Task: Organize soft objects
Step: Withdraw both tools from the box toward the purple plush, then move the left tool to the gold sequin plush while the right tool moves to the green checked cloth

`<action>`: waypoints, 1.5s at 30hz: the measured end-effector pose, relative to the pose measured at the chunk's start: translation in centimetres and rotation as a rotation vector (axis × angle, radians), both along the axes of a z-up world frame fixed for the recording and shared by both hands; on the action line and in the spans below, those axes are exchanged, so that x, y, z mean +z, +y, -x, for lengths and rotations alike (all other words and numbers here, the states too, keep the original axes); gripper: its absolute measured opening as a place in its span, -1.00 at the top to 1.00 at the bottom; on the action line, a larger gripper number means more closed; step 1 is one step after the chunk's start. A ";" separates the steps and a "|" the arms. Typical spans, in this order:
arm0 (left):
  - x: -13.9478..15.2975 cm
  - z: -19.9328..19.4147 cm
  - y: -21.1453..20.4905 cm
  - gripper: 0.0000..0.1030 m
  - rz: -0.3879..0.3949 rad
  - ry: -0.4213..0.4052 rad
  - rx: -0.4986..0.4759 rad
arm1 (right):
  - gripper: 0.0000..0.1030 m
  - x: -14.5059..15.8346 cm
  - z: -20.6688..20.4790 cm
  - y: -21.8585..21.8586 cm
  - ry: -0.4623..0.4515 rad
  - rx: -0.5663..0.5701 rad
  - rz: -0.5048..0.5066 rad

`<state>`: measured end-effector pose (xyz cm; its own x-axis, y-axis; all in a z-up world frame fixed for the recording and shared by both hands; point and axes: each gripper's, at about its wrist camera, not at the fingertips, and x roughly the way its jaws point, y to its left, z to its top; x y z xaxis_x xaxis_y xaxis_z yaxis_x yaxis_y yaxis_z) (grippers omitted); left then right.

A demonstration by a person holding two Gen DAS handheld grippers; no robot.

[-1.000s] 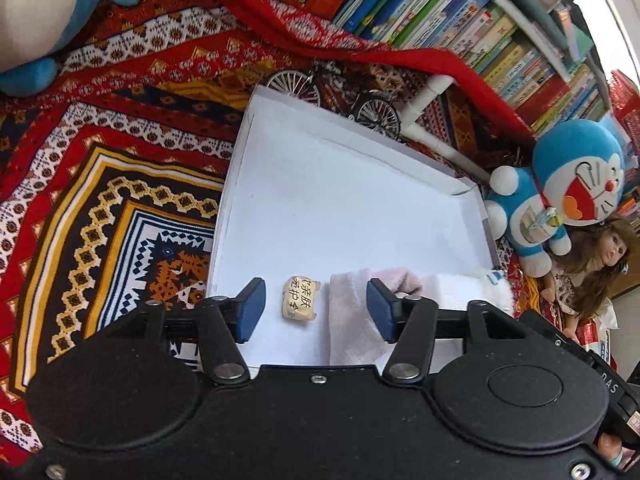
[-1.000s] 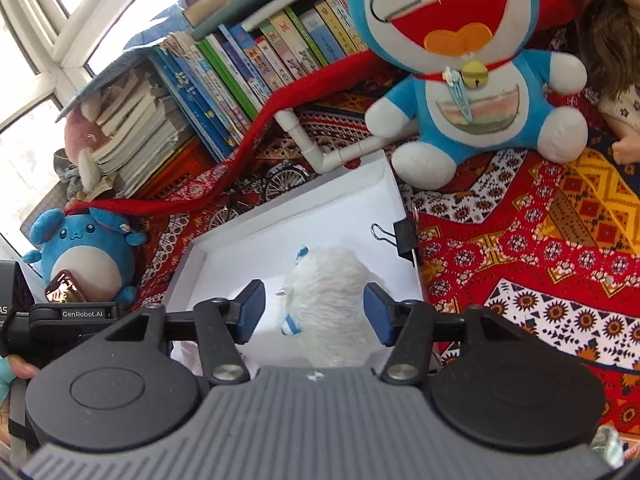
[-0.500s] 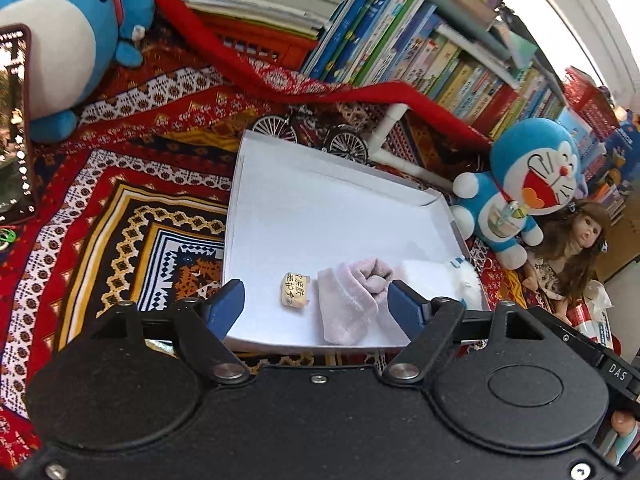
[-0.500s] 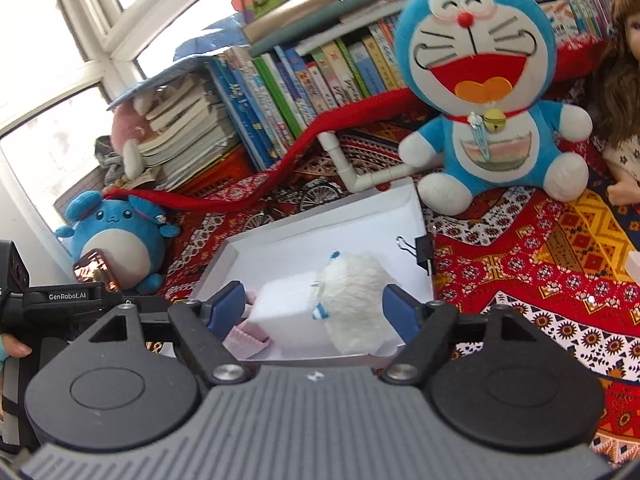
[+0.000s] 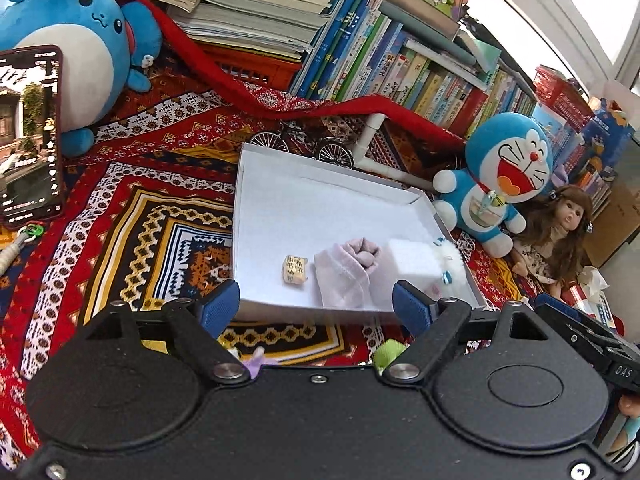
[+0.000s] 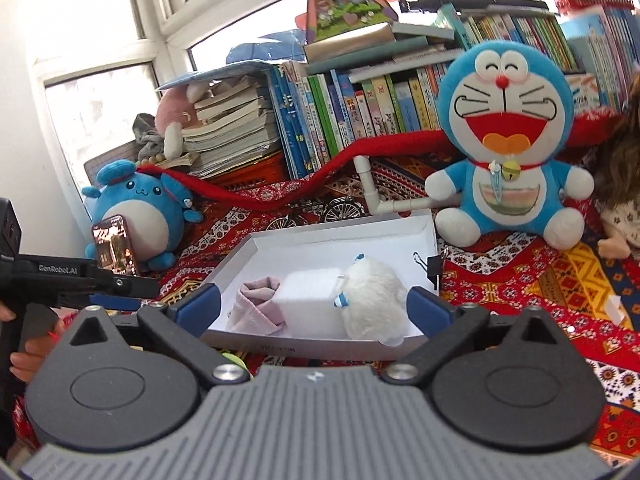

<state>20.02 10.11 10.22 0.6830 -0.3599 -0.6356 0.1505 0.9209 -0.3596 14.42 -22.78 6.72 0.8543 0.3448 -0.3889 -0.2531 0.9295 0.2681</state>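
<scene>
Both of my tongs, left gripper (image 5: 316, 306) and right gripper (image 6: 316, 306), have just been opening and hold nothing. Beyond them, four soft pieces lie in the white tray (image 5: 304, 208): tan roll (image 5: 295, 269), pink cloth (image 5: 348, 272), white block (image 6: 310, 294), fluffy toy (image 6: 376, 300). Loose bits nearest me seem unsorted.

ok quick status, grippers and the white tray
Left gripper and right gripper open, empty, jaws just widened. White tray holds pink cloth, white block, fluffy white toy, small tan piece. Nothing in the way.
</scene>
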 end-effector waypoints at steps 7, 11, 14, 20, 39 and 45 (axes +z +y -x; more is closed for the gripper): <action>-0.5 2.6 0.8 -0.66 -0.010 -0.035 0.013 | -1.00 -0.3 1.8 0.2 -0.039 -0.008 0.046; -1.2 4.0 1.4 -0.67 -0.022 -0.047 0.026 | -1.00 -0.8 2.8 0.2 -0.053 -0.017 0.063; -1.6 5.0 1.8 -0.68 -0.029 -0.056 0.039 | -1.00 -1.2 3.4 0.2 -0.059 -0.020 0.084; -2.1 6.8 2.6 -0.75 -0.047 -0.089 0.059 | -1.00 -1.7 4.5 0.5 -0.078 -0.027 0.127; -2.2 10.6 4.1 -0.76 -0.121 -0.156 0.129 | -1.00 -2.7 6.1 1.2 -0.103 -0.043 0.180; -3.1 11.2 5.1 -0.76 -0.143 -0.148 0.175 | -1.00 -3.1 6.4 1.2 -0.102 -0.033 0.180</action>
<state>8.78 15.23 7.09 0.8159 -0.1425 -0.5603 0.0262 0.9773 -0.2103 8.05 -21.59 3.64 0.9021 0.2489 -0.3525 -0.2392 0.9683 0.0717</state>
